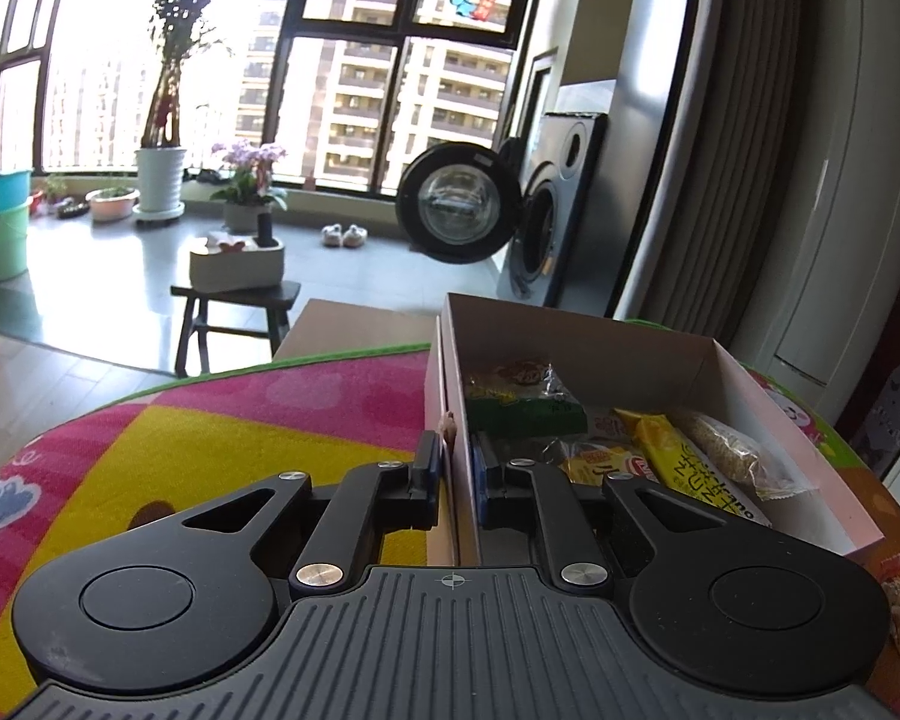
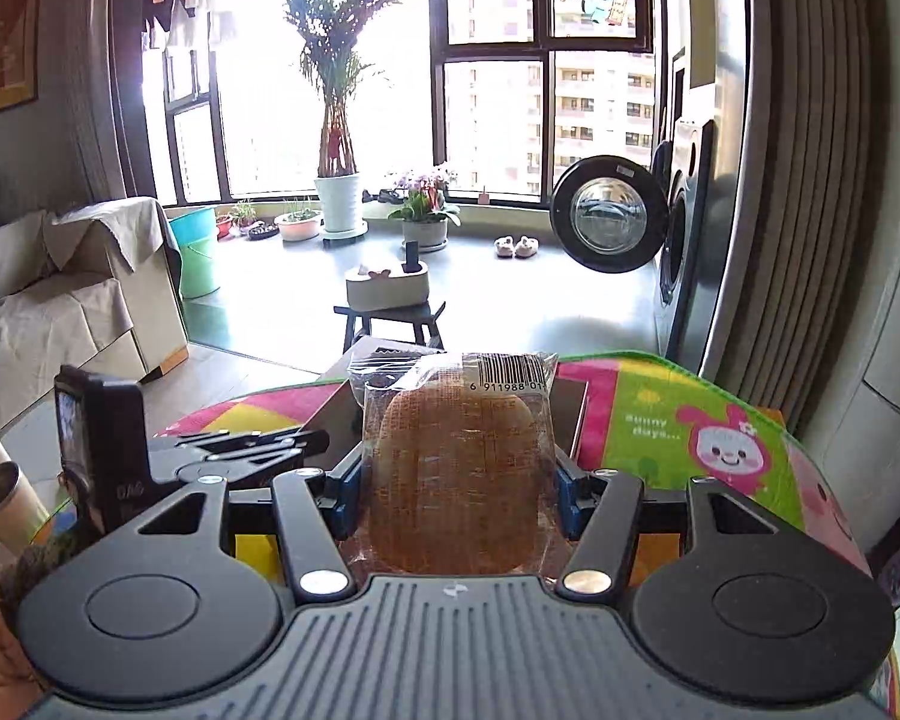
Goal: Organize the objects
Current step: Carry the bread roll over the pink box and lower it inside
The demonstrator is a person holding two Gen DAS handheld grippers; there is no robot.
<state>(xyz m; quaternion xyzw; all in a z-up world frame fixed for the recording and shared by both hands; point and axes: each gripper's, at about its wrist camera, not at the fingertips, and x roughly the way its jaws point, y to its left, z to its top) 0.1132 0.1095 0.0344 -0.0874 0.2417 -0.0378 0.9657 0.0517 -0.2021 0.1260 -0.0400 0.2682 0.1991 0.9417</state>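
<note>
Your left gripper [image 1: 457,477] pinches the snack box's [image 1: 768,396] near wall; your right gripper [image 2: 455,495] clamps a wrapped cake [image 2: 456,480] above the mat [image 2: 660,420].

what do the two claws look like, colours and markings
Both match. The left claw and right claw have black linkage arms with silver pivot screws, two round black discs at the base, and a grey ribbed body bearing a small crosshair mark. The fingers are black with blue pads. No cables or sleeves show.
</note>
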